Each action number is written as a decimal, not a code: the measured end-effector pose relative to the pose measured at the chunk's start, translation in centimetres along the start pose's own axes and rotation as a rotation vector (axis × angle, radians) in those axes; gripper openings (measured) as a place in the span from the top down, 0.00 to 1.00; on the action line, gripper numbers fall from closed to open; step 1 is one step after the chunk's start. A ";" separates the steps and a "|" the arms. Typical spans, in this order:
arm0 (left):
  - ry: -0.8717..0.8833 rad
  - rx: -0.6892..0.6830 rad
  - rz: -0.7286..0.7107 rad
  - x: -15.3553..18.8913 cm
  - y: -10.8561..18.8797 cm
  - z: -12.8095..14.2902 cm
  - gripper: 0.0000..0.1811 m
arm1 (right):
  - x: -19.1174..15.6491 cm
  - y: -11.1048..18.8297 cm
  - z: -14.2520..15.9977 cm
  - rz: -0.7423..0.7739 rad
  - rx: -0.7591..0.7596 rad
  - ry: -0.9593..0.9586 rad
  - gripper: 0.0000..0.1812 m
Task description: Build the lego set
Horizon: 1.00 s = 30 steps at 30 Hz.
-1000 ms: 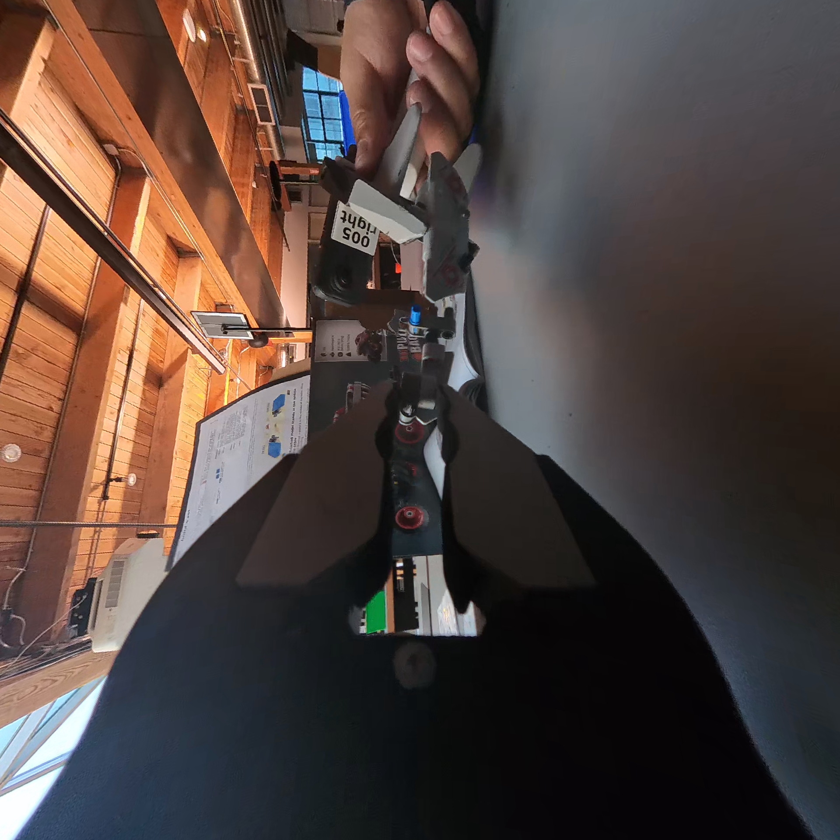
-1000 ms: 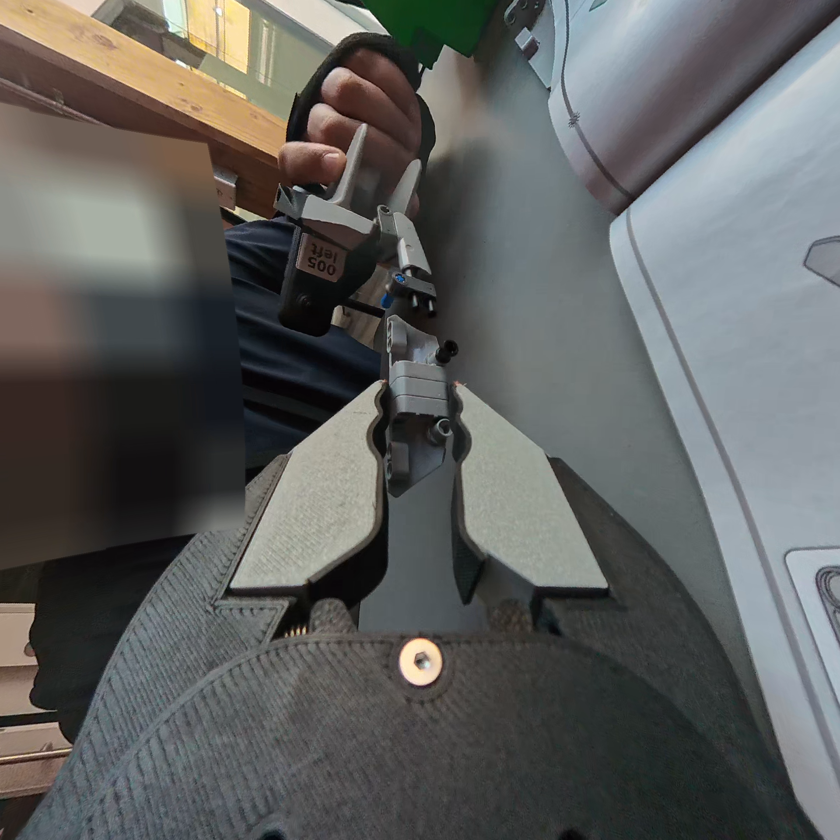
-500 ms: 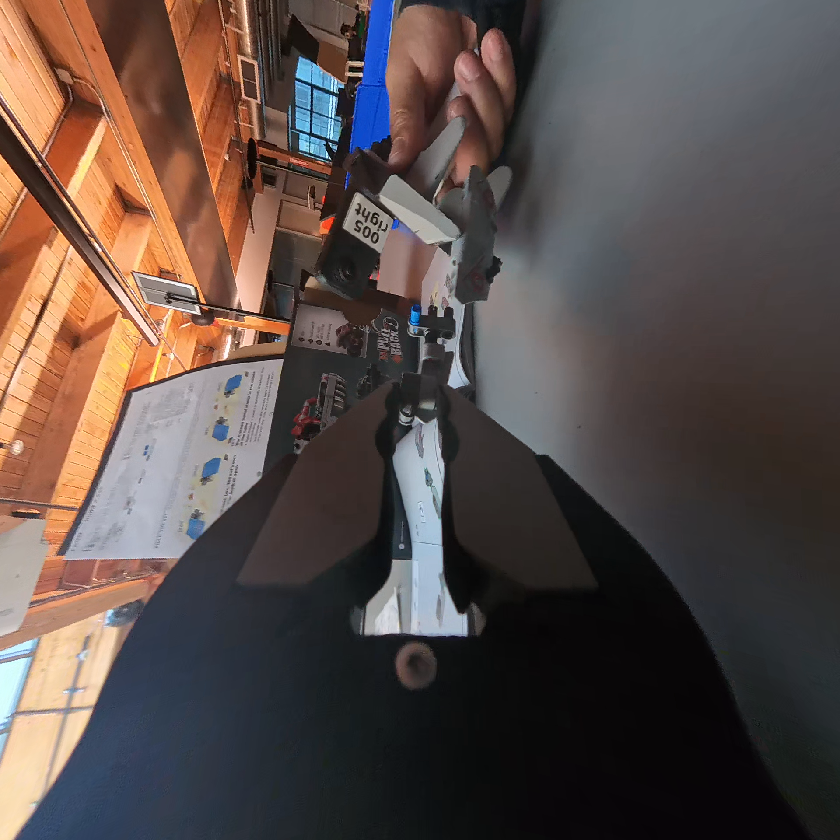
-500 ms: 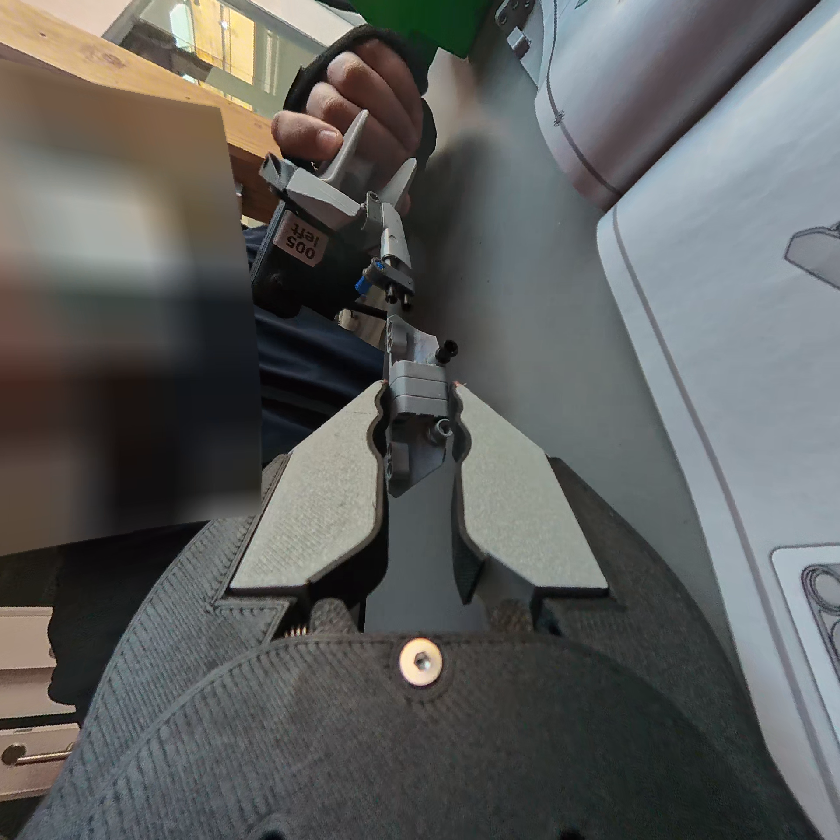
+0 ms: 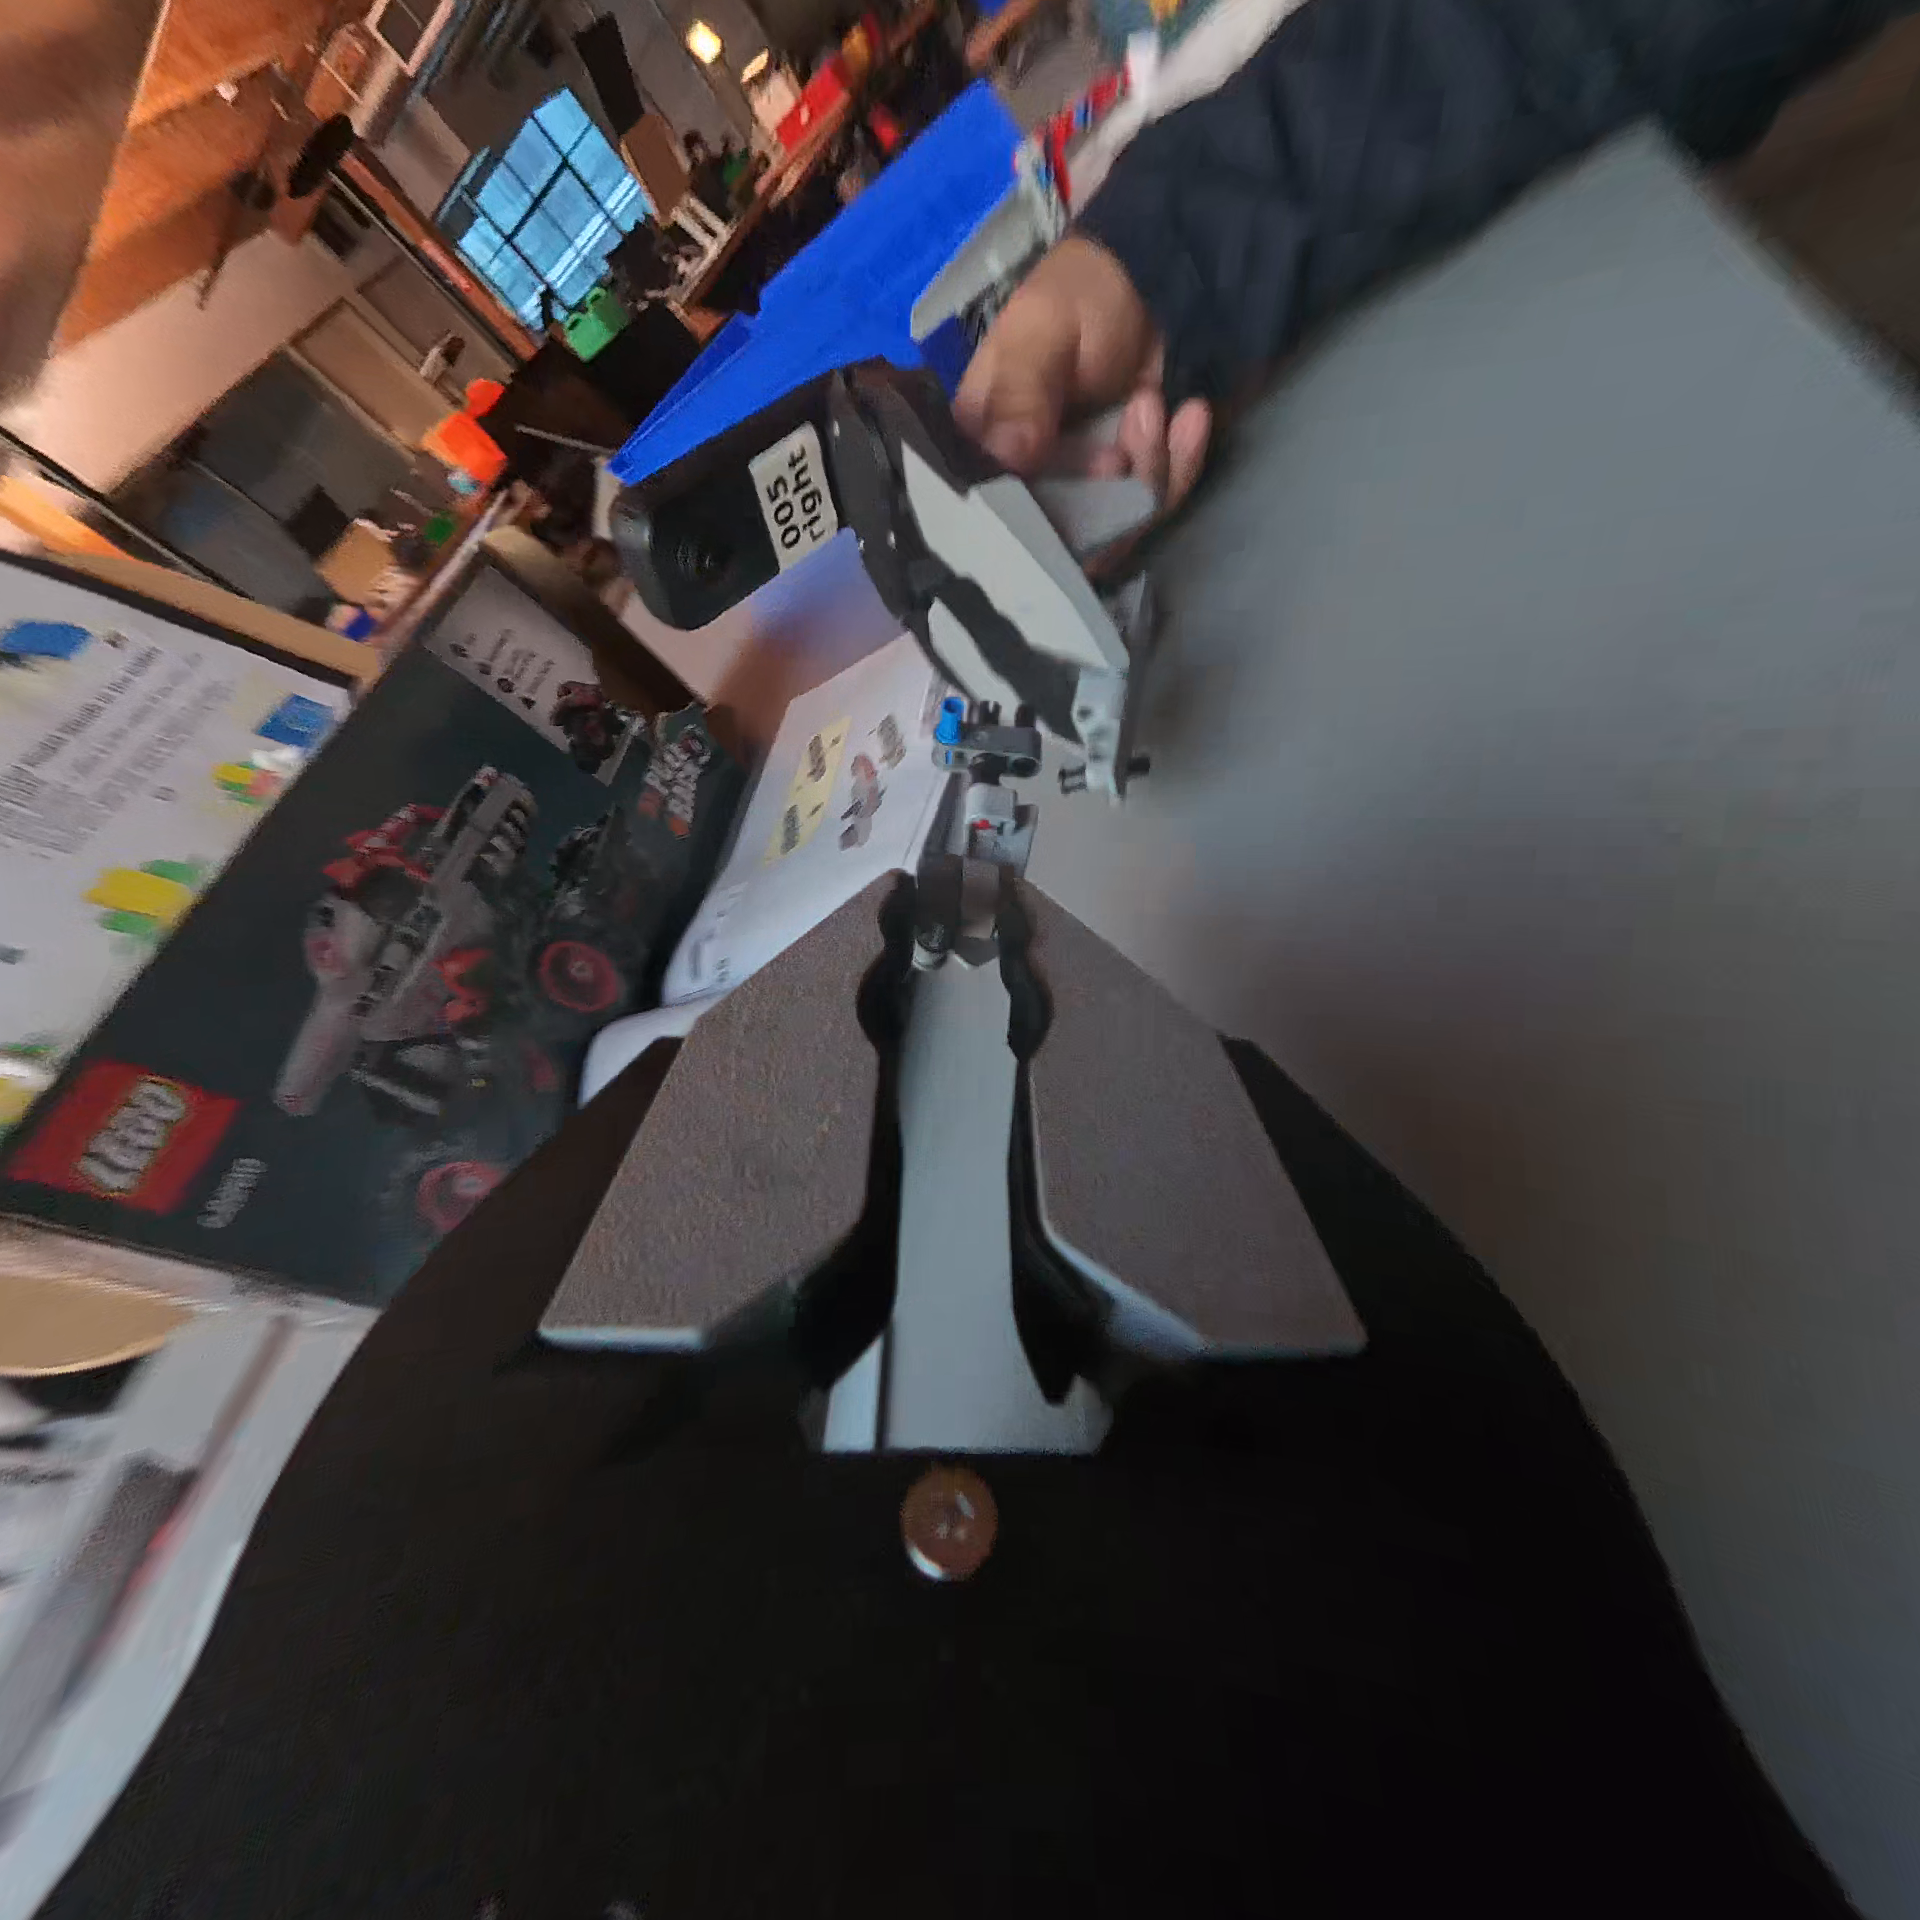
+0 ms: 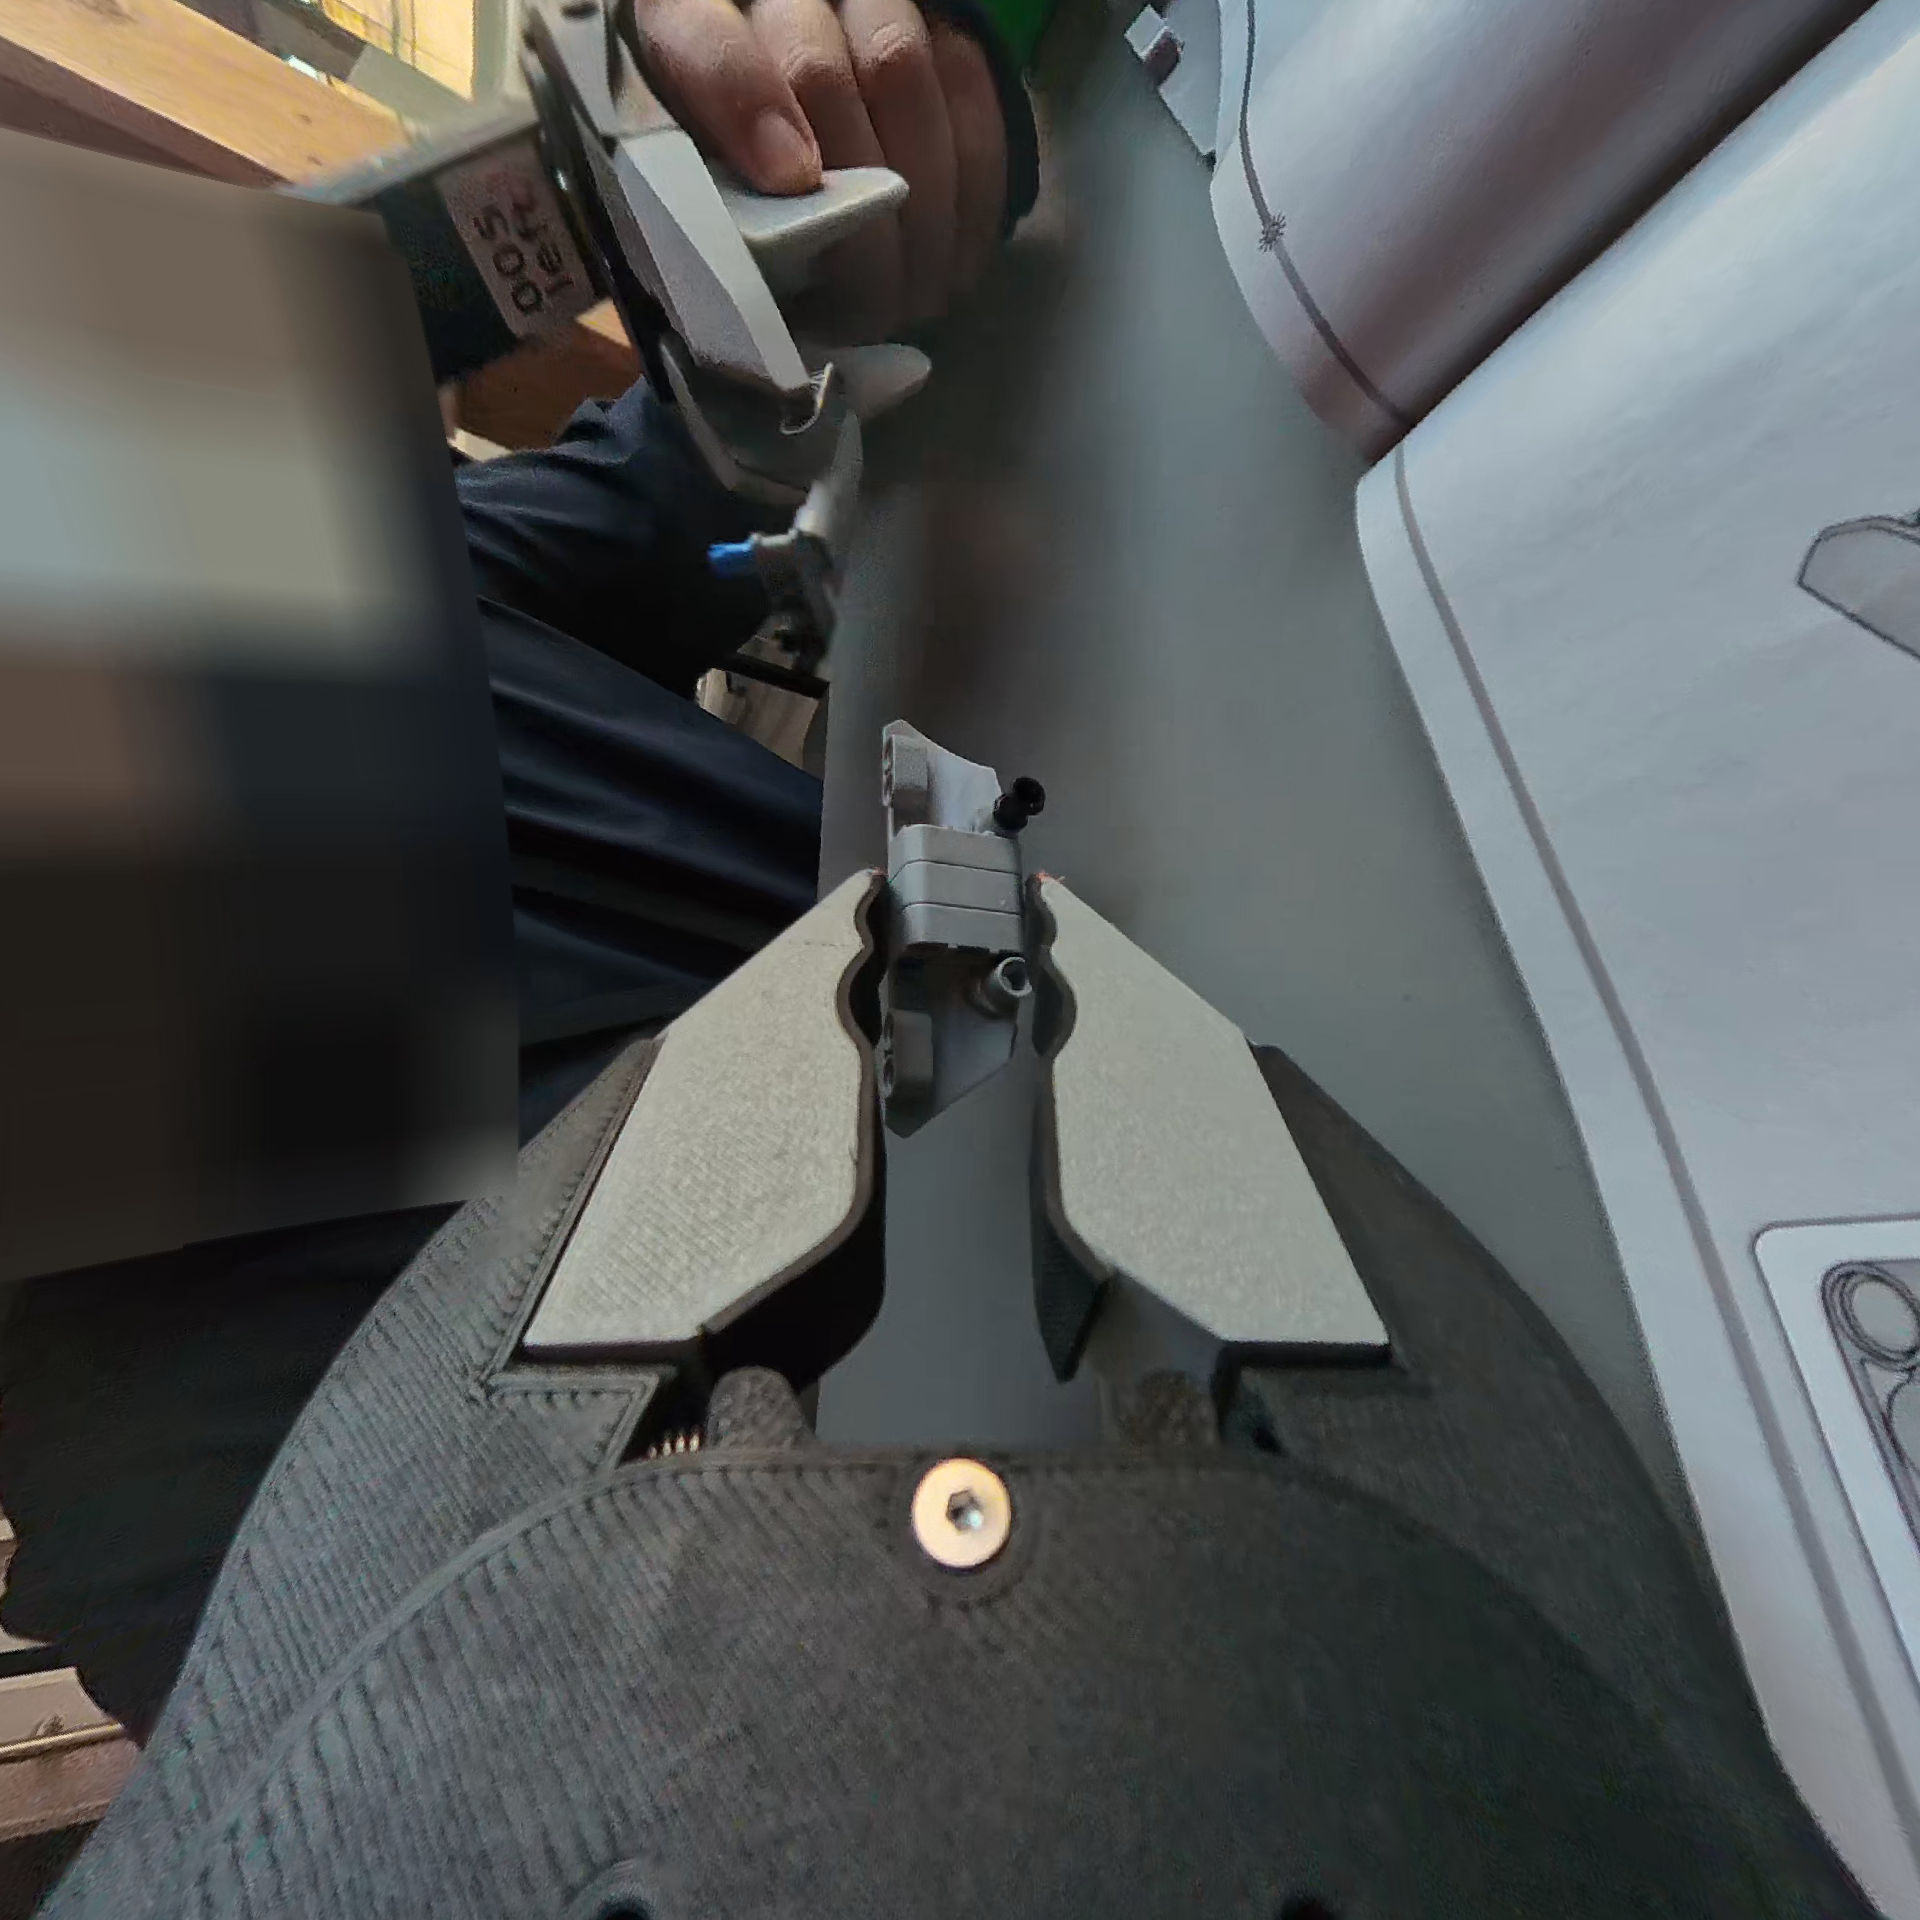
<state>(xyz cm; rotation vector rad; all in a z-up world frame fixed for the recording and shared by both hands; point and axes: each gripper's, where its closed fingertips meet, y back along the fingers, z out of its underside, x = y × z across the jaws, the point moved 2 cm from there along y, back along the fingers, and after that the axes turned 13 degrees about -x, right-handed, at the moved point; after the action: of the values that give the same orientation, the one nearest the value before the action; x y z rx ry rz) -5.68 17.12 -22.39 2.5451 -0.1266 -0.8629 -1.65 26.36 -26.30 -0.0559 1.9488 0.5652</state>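
Progress early: right gripper (image 6: 954,914) clamps grey subassembly (image 6: 951,935); left gripper (image 5: 961,914) pinches small piece (image 5: 987,821), blue pin (image 5: 948,719) at 12; unjoined.

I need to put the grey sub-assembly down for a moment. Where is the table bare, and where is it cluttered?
Bare grey table lies on the near side of the instruction booklet, around and beyond the right hand-held gripper holding the grey sub-assembly. Crowded: the booklet and Lego box, and the space between the sub-assembly and the left hand-held gripper.

Two close, facing wrist cameras
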 end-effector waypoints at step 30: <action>-0.151 0.017 0.043 1.7 0.1 0.4 0.93 | 0.6 -1.0 0.9 0.375 -0.137 0.291 0.87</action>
<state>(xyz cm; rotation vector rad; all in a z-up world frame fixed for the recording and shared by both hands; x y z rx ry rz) -4.53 16.49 -23.62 2.4820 -0.2350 -1.0406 -0.82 26.02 -27.45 0.1528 2.2161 0.9827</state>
